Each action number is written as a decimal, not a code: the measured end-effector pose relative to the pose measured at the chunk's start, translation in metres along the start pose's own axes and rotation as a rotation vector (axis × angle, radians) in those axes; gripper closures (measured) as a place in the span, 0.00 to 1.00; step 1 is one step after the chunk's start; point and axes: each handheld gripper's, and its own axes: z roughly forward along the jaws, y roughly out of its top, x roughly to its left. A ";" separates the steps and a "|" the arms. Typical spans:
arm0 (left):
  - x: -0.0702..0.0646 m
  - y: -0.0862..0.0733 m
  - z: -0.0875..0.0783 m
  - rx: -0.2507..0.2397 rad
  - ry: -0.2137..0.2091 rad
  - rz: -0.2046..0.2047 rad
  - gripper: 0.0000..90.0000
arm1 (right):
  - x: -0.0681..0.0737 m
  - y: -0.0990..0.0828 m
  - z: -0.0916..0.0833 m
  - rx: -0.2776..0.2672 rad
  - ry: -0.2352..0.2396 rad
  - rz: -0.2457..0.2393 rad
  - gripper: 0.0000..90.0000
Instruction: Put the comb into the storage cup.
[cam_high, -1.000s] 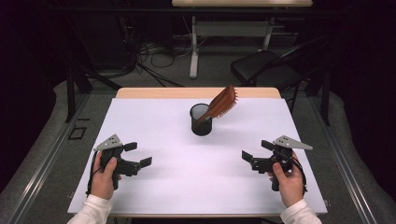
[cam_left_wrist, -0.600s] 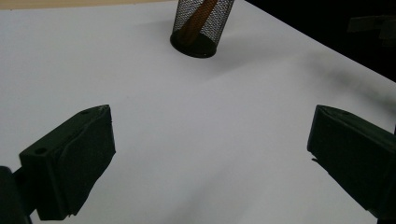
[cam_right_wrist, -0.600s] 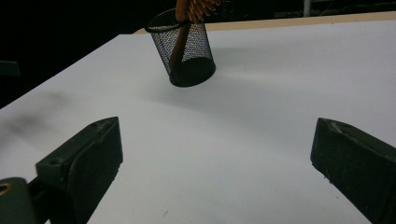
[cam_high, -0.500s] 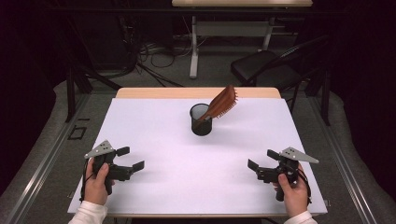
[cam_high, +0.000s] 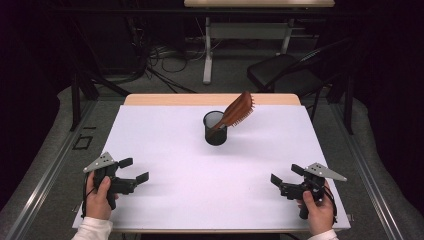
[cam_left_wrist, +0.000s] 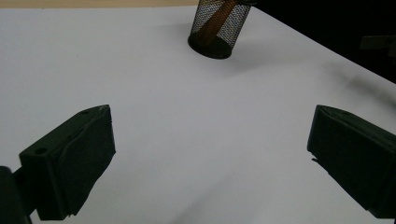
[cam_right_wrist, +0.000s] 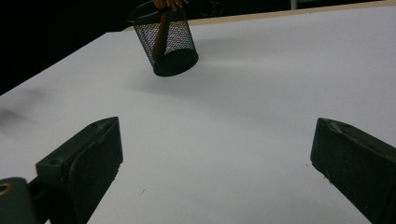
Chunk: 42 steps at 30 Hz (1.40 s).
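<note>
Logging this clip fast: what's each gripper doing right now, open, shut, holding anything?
Left gripper: open, holding nothing, above the white table.
Right gripper: open, holding nothing, above the table.

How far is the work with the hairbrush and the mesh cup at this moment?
Done, by the look of it: the wooden hairbrush stands handle-down in the black mesh cup, leaning over its rim. In hand: nothing. The left tool and the right tool are both open and empty, near the front edge of the white table, far from the cup. Nothing visible seems left to do.
</note>
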 end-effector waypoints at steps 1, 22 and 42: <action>0.001 0.000 0.000 0.001 -0.002 -0.001 0.01 | -0.001 -0.001 0.000 0.003 0.001 -0.005 0.03; 0.015 -0.009 -0.001 0.008 0.030 -0.017 0.01 | -0.005 -0.011 0.002 0.017 0.000 -0.003 0.05; 0.016 -0.011 -0.001 -0.001 0.038 -0.026 0.01 | -0.008 -0.014 0.003 0.014 -0.006 0.007 0.05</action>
